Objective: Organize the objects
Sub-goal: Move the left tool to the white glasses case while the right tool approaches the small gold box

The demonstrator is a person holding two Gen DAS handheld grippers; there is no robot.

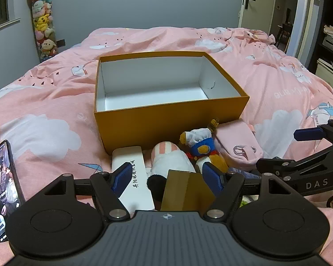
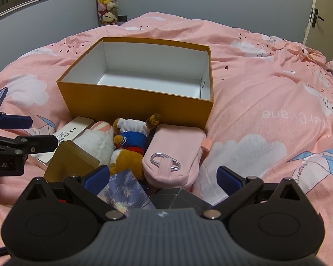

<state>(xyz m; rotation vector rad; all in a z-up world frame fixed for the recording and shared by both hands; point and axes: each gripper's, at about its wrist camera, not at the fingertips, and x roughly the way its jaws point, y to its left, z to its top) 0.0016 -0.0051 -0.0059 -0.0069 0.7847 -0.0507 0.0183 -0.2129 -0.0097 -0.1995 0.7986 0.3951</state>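
Observation:
An open orange box (image 1: 171, 122) (image 2: 131, 108) with a white inside, holding nothing, stands on the pink bed. In front of it lie a white case (image 1: 131, 168) (image 2: 71, 133), a pink-and-white plush (image 1: 171, 161) (image 2: 95, 141), a brown bear plush in blue (image 1: 202, 148) (image 2: 131, 141), a pink pouch (image 1: 237, 148) (image 2: 175, 155), a small gold box (image 1: 184, 190) (image 2: 66, 164), a blue-patterned card (image 2: 124, 190) and a dark box (image 2: 179, 197). My left gripper (image 1: 167, 178) is open over the gold box and plush. My right gripper (image 2: 163, 177) is open just above the card and pouch.
A lit phone (image 1: 2, 188) stands at the left on the pink quilt (image 1: 44, 102). A column of plush toys (image 1: 43, 22) hangs on the far wall. A door (image 1: 255, 2) and shelves (image 1: 330, 40) are at the right.

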